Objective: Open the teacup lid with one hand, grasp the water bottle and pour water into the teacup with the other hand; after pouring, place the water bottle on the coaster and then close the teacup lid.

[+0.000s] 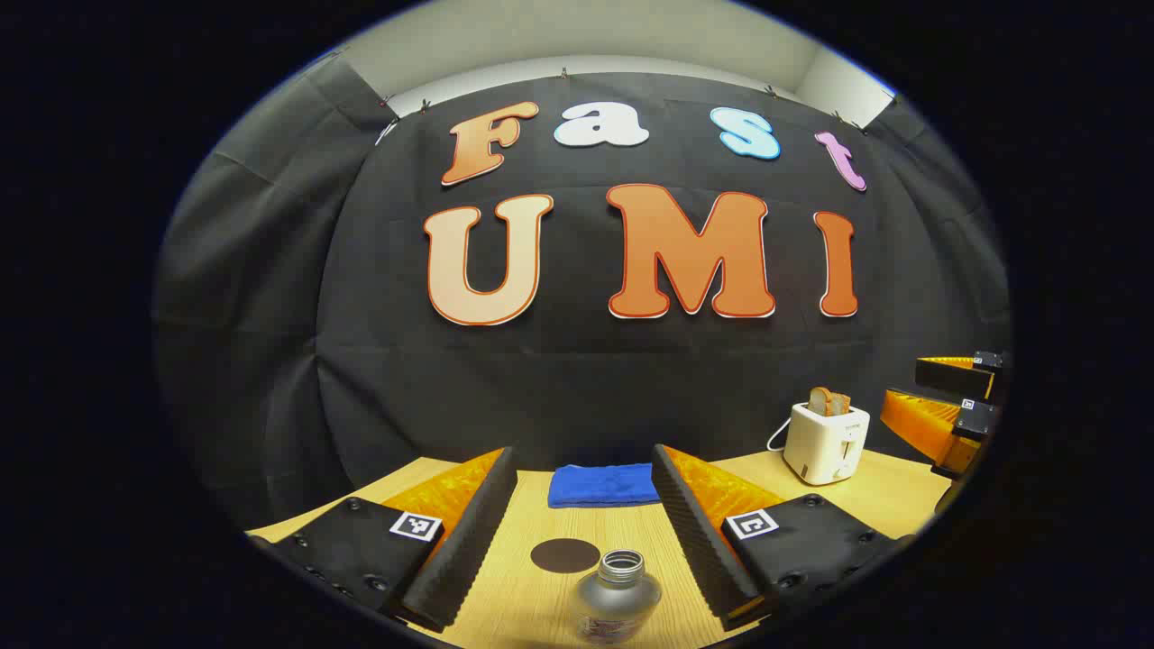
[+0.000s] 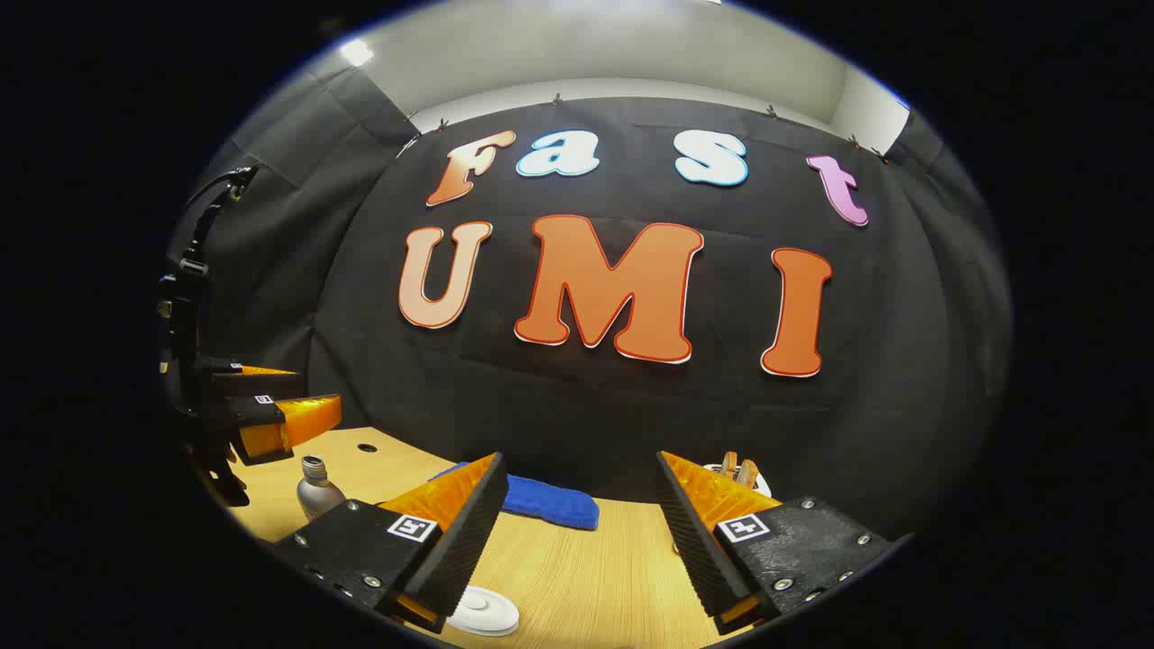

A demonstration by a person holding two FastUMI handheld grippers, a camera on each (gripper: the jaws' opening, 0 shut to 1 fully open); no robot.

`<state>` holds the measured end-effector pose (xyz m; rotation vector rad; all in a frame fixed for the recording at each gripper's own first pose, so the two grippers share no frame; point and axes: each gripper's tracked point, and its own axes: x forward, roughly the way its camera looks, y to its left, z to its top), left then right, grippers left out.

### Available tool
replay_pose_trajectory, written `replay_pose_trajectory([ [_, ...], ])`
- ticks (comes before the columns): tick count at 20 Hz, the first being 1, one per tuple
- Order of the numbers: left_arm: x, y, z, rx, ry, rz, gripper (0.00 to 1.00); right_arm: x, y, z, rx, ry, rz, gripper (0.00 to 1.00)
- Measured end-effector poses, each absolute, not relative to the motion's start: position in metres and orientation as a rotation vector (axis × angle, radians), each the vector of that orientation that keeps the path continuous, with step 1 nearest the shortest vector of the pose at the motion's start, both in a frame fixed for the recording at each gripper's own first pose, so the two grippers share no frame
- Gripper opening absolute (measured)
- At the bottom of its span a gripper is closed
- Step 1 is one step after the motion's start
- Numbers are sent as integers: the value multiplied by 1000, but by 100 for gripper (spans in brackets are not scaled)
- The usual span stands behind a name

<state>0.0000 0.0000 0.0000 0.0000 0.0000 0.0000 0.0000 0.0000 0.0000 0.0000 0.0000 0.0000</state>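
Nearest, left gripper (image 1: pixel 584 532): fingers spread wide, pinching nothing, hovering above the surface (image 1: pixel 865 505). Between those fingers, low in the left gripper view, water bottle (image 1: pixel 618 598), silvery, upright, neck uncapped, untouched on either side. Just beyond the bottle, dark round coaster (image 1: pixel 565 555), bare. Farther back, folded blue cloth (image 1: pixel 603 484) near the wall. Off to the right, white toaster (image 1: pixel 825 442) holding bread slices, and past it the other gripper at the edge of view.

Right gripper (image 2: pixel 581 532): fingers likewise spread, gripping nothing. Below its left finger, white round lid (image 2: pixel 484 610), knob on top, partly hidden; cup body beneath not made out, so seated on the teacup or lying loose cannot tell. Beyond, blue cloth again, toaster top peeking behind the right finger. Far left in the right gripper view, left gripper above the bottle.

Progress, judged: early. Bottle not yet grasped, coaster unoccupied, no pouring evident. Lid lift, grasp, pour, set-down on coaster and lid closing all apparently left.
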Motion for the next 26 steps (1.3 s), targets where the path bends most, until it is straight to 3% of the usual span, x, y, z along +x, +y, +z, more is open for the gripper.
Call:
replay_pose_trajectory([
  [6,-3,2,10,8,-31,10,99,0,2,7,5,-17,2,97],
  [7,-3,3,10,6,-33,10,94,0,2,7,3,-16,4,97],
  [8,-4,3,9,4,-32,8,99,0,3,6,1,-12,3,97],
  [11,-3,8,9,17,-32,19,100,4,1,3,-20,-4,-7,97],
  [14,-4,10,7,8,-27,21,94,4,0,2,-17,-1,-10,97],
  [15,-3,8,6,6,-23,17,99,4,1,3,-11,-1,-6,97],
  [18,-4,8,2,9,-14,11,94,5,5,-3,-15,12,5,97],
  [20,-6,9,-1,16,-11,15,100,3,4,-11,-31,25,4,97],
  [21,-7,8,-3,17,-9,8,94,3,6,-16,-26,35,10,97],
  [22,-7,5,-8,19,-5,3,94,2,12,-22,-16,43,26,97],
  [26,-14,2,-25,23,13,-11,100,-3,30,-58,18,111,93,97],
])
